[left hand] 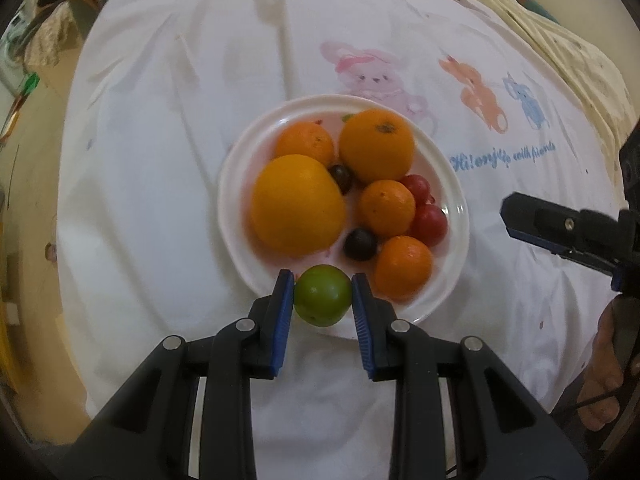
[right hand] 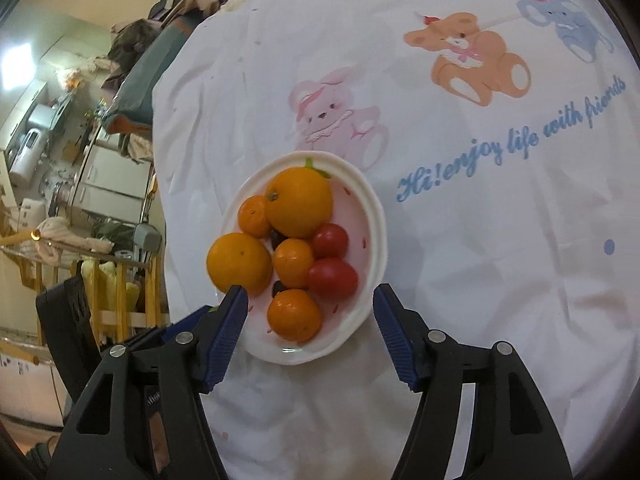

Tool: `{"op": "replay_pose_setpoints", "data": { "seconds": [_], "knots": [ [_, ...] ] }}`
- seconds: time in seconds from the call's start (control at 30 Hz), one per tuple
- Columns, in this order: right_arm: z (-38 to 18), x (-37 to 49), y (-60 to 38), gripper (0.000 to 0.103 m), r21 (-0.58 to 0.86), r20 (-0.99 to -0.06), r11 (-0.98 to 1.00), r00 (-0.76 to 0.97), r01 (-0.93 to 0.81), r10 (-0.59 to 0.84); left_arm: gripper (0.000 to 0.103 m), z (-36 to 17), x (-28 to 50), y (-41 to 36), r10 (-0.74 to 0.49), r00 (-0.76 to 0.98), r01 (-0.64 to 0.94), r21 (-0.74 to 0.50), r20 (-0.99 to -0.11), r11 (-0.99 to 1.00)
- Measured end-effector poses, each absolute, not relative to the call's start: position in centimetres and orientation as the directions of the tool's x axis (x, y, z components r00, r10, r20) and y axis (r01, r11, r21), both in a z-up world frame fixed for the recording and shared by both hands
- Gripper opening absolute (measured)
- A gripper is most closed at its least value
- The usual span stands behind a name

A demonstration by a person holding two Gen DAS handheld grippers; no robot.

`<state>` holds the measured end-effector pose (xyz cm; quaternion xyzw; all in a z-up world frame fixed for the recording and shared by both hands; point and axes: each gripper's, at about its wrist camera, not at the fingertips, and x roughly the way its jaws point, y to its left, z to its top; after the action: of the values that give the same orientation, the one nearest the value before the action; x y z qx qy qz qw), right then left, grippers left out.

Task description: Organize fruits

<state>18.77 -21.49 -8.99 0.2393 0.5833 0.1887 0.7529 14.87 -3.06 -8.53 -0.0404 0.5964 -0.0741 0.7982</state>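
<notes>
The left claw pinches a green fruit over the plate's near rim, apparently to add it to the oranges beyond. The right claw is spread, empty, plate ahead.

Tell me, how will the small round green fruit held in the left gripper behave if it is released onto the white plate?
The small round green fruit looks smooth and round, so it would probably roll. The white plate is crowded with oranges, which may stop it. Held between the left gripper pads without denting, it seems firm.
</notes>
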Motion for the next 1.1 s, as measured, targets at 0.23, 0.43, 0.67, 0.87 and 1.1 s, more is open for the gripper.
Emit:
{"op": "replay_pose_setpoints", "data": {
  "seconds": [0.23, 0.43, 0.67, 0.87, 1.1],
  "knots": [
    [-9.2, 18.4, -22.1, 0.068, 0.568, -0.797, 0.823, 0.246, -0.002, 0.551, 0.025, -9.9, 14.6, -4.7, -0.147, 0.246, 0.119, -0.120, -0.958, 0.986],
    [-9.0, 18.3, -22.5, 0.068, 0.570, -0.796, 0.822, 0.251, 0.004, 0.551, 0.026, -9.8, 15.0, -5.0, -0.148, 0.262, 0.117, -0.120, -0.954, 0.986],
    [-8.6, 18.5, -21.8, 0.068, 0.572, -0.792, 0.820, 0.247, -0.020, 0.558, 0.029, -9.8, 15.2, -5.2, -0.137, 0.276, 0.121, -0.107, -0.951, 0.987],
    [-8.4, 18.5, -21.5, 0.071, 0.572, -0.790, 0.820, 0.248, -0.028, 0.560, 0.078, -8.8, 15.0, -5.0, -0.112, 0.314, 0.102, -0.084, -0.943, 0.991],
    [-8.0, 18.4, -21.4, 0.071, 0.573, -0.788, 0.819, 0.252, -0.037, 0.562, 0.079, -6.7, 14.3, -4.7, -0.117, 0.374, 0.105, -0.084, -0.920, 0.991]
  ]
}}
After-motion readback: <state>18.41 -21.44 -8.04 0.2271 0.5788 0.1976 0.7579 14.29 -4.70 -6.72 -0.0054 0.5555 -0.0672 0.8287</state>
